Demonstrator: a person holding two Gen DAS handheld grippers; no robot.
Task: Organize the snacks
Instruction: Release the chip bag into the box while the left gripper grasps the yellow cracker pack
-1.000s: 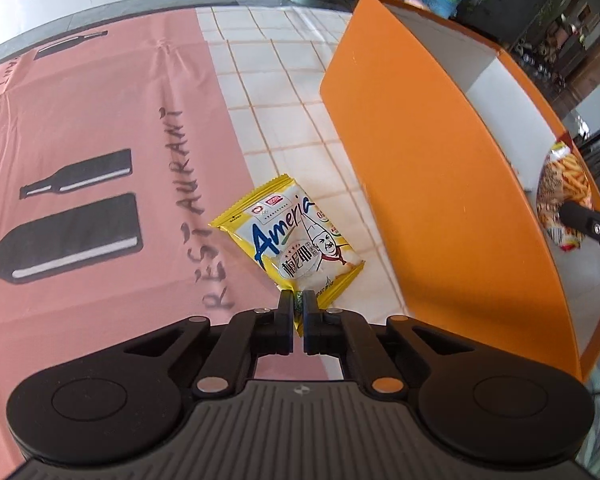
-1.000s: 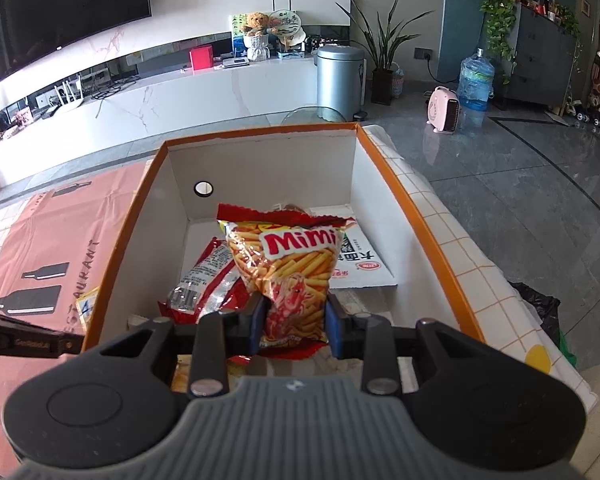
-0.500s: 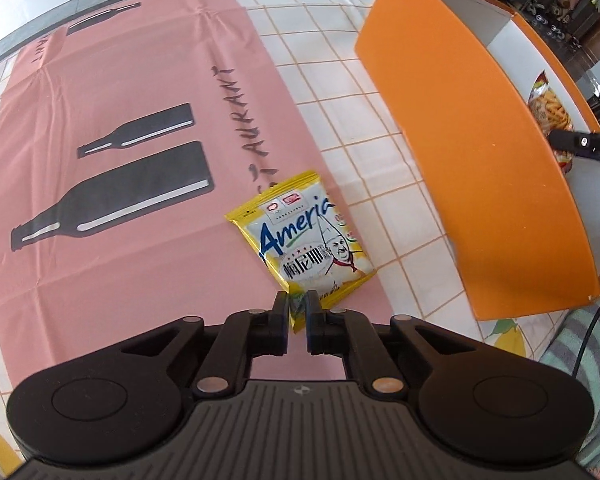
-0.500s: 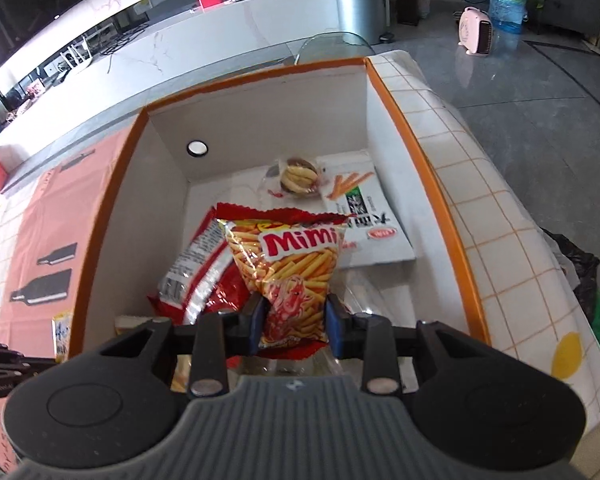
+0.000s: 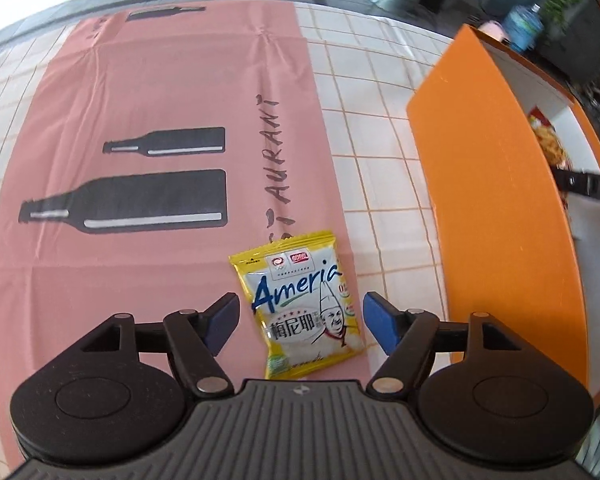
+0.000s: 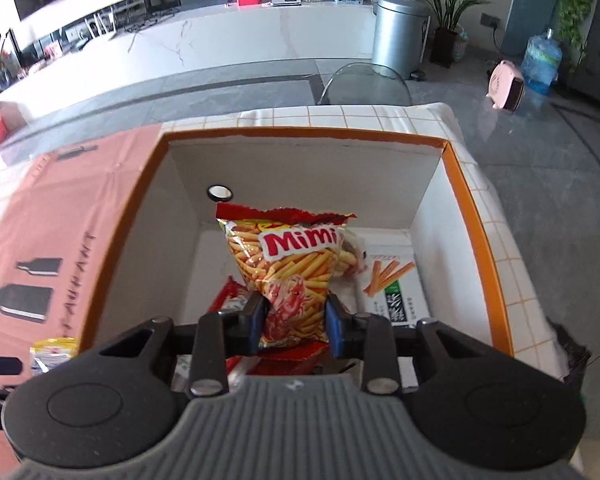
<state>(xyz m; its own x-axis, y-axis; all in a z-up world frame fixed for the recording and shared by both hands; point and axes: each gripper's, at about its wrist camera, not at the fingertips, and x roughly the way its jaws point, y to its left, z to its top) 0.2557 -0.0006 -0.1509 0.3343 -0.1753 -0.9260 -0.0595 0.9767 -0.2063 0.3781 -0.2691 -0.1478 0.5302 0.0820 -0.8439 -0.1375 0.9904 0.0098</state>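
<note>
A yellow and white Ameria snack packet [image 5: 304, 304] lies flat on the pink tablecloth [image 5: 140, 92]. My left gripper [image 5: 300, 320] hovers over it, its jaws opening wide, one on each side of the packet, neither pad touching. The orange box [image 5: 496, 220] stands to the right. In the right wrist view my right gripper [image 6: 294, 318] is shut on a red Mimi fries bag [image 6: 288, 272], held upright over the inside of the orange box [image 6: 476, 236]. The Ameria packet [image 6: 54, 354] shows outside the box at lower left.
Inside the box lie a red snack bag [image 6: 230, 300], a white packet printed with orange sticks [image 6: 396, 284] and a small wrapped snack [image 6: 350, 258]. A white tiled cloth [image 5: 364, 92] covers the table. A bin [image 6: 400, 36] and a clear chair [image 6: 364, 88] stand beyond.
The left gripper's jaws went from shut to wide apart around the Ameria packet, and it rolled a little. The right gripper carried the Mimi bag across over the box.
</note>
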